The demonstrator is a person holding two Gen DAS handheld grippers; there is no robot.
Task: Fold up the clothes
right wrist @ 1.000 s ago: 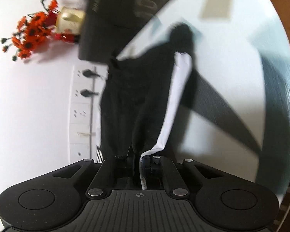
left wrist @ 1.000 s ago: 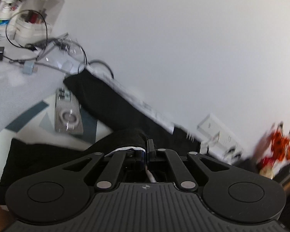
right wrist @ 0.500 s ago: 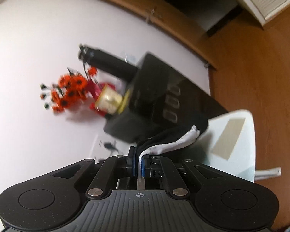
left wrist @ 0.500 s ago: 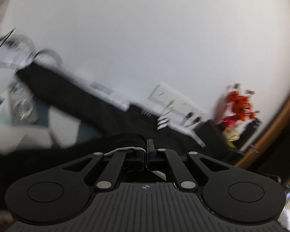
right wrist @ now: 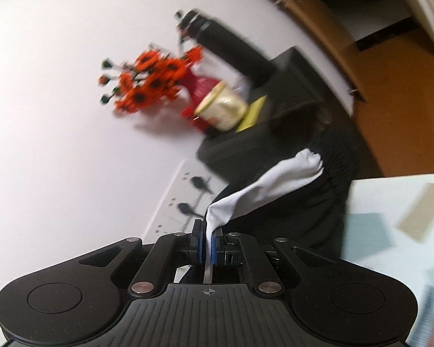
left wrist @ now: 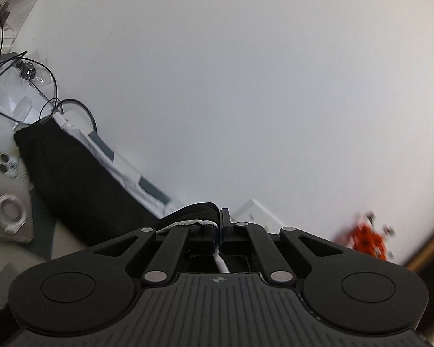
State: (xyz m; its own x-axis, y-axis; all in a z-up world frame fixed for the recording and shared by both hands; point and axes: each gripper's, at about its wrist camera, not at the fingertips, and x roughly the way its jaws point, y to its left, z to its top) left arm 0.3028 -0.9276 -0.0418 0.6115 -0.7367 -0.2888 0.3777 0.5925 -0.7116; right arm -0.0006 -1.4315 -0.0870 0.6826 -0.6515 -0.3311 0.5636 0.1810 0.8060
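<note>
At the bottom centre of the left wrist view, the left gripper [left wrist: 218, 225] is clamped tight on a black garment [left wrist: 81, 185] with one white drawstring [left wrist: 185, 224]; the cloth runs off to the upper left. The right gripper [right wrist: 206, 244] pinches the garment's white stripe [right wrist: 269, 188]. Behind it, upper centre, one cream pot [right wrist: 225, 110] holds orange flowers [right wrist: 150, 81]. No writing is legible.

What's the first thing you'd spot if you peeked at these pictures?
Probably the orange flowers, bright against the white wall in the right wrist view, next to a cream jar. Next, the right gripper pinching the white stripe of a black garment that stretches toward the table. In the left view, the left gripper is shut on the same black cloth and its white cord.
</note>
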